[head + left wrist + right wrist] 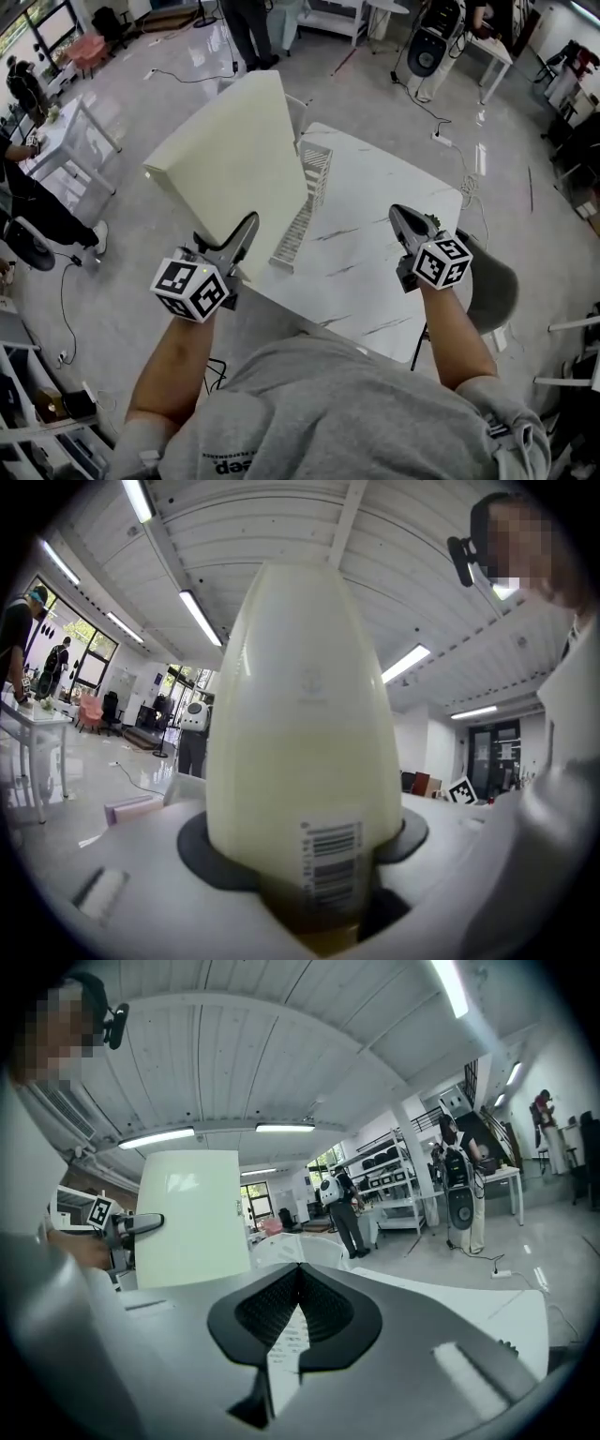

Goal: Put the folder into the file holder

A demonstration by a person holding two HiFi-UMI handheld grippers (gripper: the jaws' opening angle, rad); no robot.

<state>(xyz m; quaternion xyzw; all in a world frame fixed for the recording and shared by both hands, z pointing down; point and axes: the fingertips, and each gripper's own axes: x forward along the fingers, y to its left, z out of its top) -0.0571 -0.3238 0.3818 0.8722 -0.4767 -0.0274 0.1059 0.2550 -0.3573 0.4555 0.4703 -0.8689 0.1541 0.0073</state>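
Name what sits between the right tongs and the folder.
The white file holder, lying on the table; the head view shows it.

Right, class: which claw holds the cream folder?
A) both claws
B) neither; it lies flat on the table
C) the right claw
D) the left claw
D: the left claw is clamped on the folder at its lower edge, while the right claw is shut on nothing.

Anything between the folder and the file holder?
Nothing visible. The left gripper holds the folder raised right beside the holder; the right gripper is off to the side, out of the way.
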